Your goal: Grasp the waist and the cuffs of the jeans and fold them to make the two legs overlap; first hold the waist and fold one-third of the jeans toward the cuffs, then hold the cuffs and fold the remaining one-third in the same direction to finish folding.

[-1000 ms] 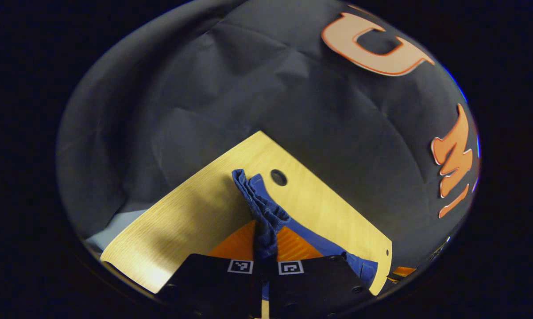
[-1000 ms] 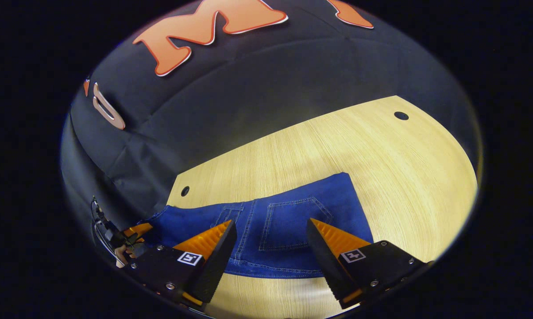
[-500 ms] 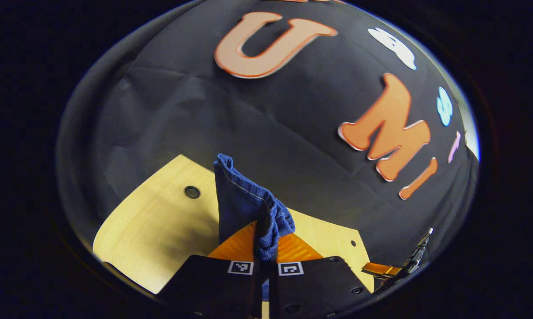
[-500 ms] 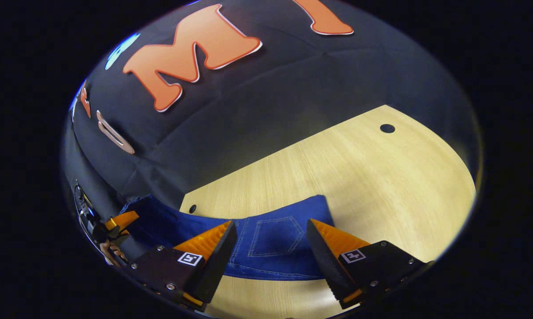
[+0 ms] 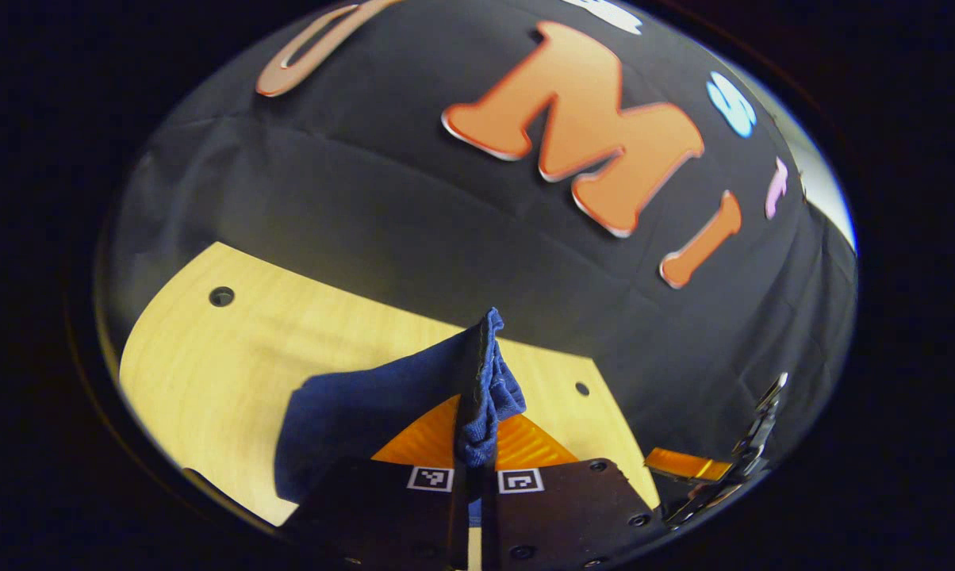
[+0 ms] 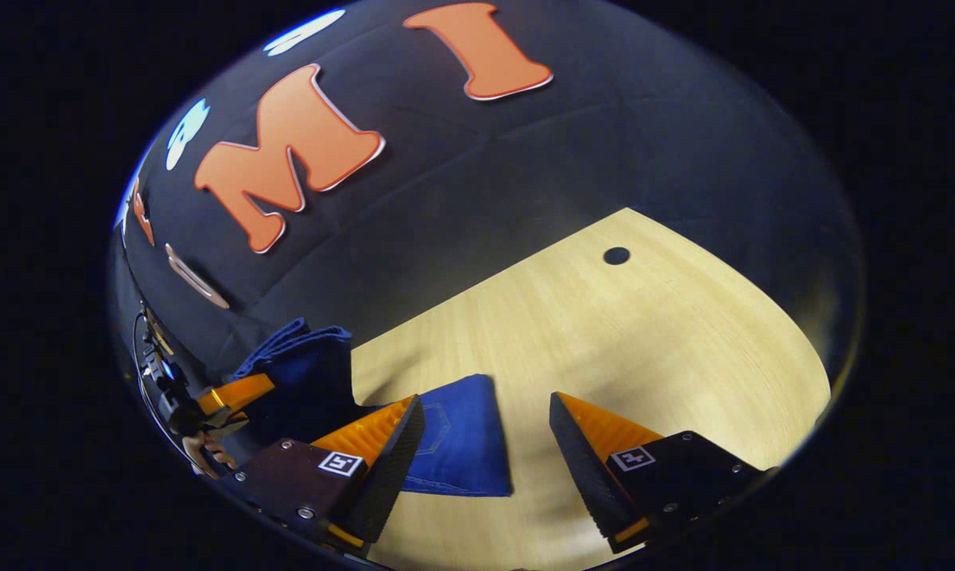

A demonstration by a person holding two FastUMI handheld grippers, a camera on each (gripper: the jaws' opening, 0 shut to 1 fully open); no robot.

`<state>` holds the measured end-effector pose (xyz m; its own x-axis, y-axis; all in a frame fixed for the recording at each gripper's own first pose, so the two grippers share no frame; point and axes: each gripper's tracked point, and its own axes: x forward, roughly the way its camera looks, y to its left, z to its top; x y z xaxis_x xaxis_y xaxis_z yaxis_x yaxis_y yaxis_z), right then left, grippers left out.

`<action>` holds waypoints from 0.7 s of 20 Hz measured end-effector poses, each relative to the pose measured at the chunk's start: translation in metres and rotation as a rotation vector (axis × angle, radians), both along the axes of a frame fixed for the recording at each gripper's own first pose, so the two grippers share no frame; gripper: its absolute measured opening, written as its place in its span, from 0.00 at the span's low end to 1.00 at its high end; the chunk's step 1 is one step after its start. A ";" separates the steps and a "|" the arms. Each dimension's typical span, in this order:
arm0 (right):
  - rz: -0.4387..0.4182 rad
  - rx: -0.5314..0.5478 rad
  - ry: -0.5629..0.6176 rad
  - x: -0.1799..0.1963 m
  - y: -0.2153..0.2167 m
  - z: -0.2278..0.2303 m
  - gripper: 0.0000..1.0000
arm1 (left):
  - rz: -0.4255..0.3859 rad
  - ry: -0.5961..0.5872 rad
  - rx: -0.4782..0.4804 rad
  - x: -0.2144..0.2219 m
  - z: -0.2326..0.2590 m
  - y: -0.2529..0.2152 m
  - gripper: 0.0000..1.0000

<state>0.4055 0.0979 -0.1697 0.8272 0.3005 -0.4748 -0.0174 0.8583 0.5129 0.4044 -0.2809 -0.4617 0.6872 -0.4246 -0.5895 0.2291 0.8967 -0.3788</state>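
left gripper view: left gripper (image 5: 473,456) fingers pinch jeans (image 5: 485,388); right gripper (image 6: 485,444) fingers spread, empty.

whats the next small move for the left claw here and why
Probably carry the left claw on across and lower its pinched denim onto the jeans lying on the table. It is shut on a lifted fold held above the wood, while the right claw hangs open.
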 end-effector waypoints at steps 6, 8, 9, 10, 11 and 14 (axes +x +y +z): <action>-0.063 0.003 0.068 -0.014 -0.052 -0.039 0.98 | -0.116 0.077 0.231 -0.039 -0.099 -0.067 0.07; -0.070 0.002 0.091 -0.018 -0.058 -0.052 0.98 | -0.122 0.105 0.280 -0.053 -0.123 -0.080 0.06; -0.069 -0.001 0.099 -0.018 -0.059 -0.057 0.98 | -0.124 0.113 0.310 -0.059 -0.134 -0.088 0.07; -0.066 -0.005 0.107 -0.020 -0.059 -0.061 0.98 | -0.127 0.119 0.348 -0.065 -0.145 -0.092 0.06; -0.063 -0.012 0.114 -0.022 -0.059 -0.064 0.98 | -0.133 0.121 0.391 -0.071 -0.155 -0.097 0.07; -0.050 -0.043 0.126 -0.026 -0.058 -0.071 0.98 | -0.199 0.128 0.484 -0.083 -0.187 -0.109 0.08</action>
<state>0.3798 0.0402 -0.2405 0.7737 0.2373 -0.5874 0.0882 0.8778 0.4708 0.3209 -0.3894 -0.6483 0.5308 -0.1983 -0.8240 0.3916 0.9196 0.0309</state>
